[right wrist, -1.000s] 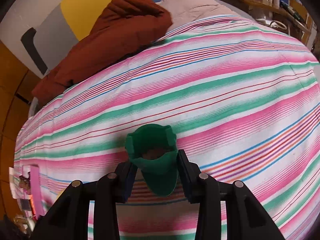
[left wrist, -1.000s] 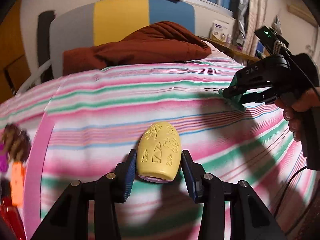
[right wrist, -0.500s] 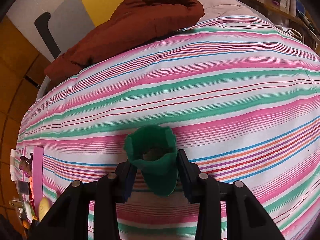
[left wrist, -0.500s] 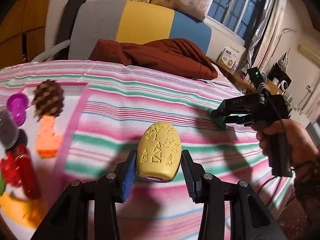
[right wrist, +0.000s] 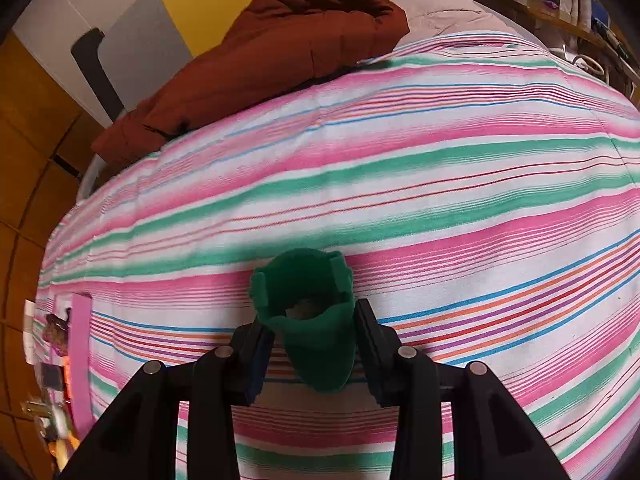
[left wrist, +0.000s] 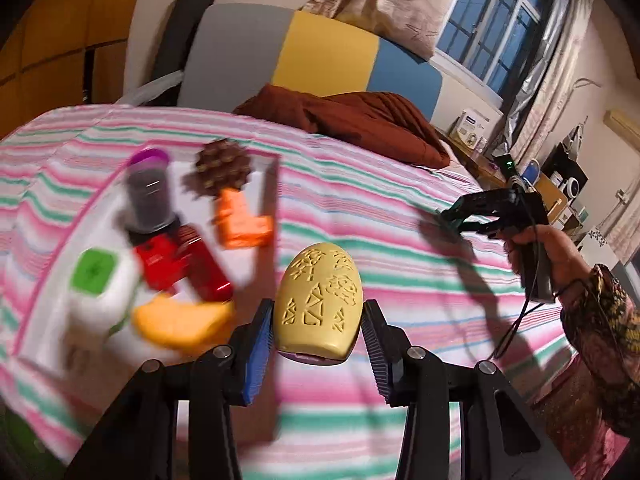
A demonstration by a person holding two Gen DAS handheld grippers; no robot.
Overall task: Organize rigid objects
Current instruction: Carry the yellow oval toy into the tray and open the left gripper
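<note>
My left gripper [left wrist: 318, 334] is shut on a yellow egg-shaped object [left wrist: 320, 308] with carved patterns, held above the striped bed. My right gripper [right wrist: 310, 340] is shut on a green plastic piece [right wrist: 308, 316]; in the left wrist view it [left wrist: 452, 216] hovers over the bed at the right. A white tray with a pink rim [left wrist: 270, 184] lies at the left. It holds a pine cone [left wrist: 222, 164], an orange block [left wrist: 240, 220], a dark jar with a purple lid [left wrist: 148, 188], red bottles [left wrist: 184, 264], a white box with a green top [left wrist: 100, 292] and a yellow banana-like piece [left wrist: 180, 320].
A brown quilt [left wrist: 352, 120] lies at the head of the bed against a grey, yellow and blue headboard [left wrist: 320, 56]. A desk with small items [left wrist: 520, 168] stands beyond the bed at the right. The tray's edge [right wrist: 80, 344] shows at the far left of the right wrist view.
My left gripper has swung left with the egg, bringing the whole tray into view. My right gripper has stayed over the bed with the green piece.
</note>
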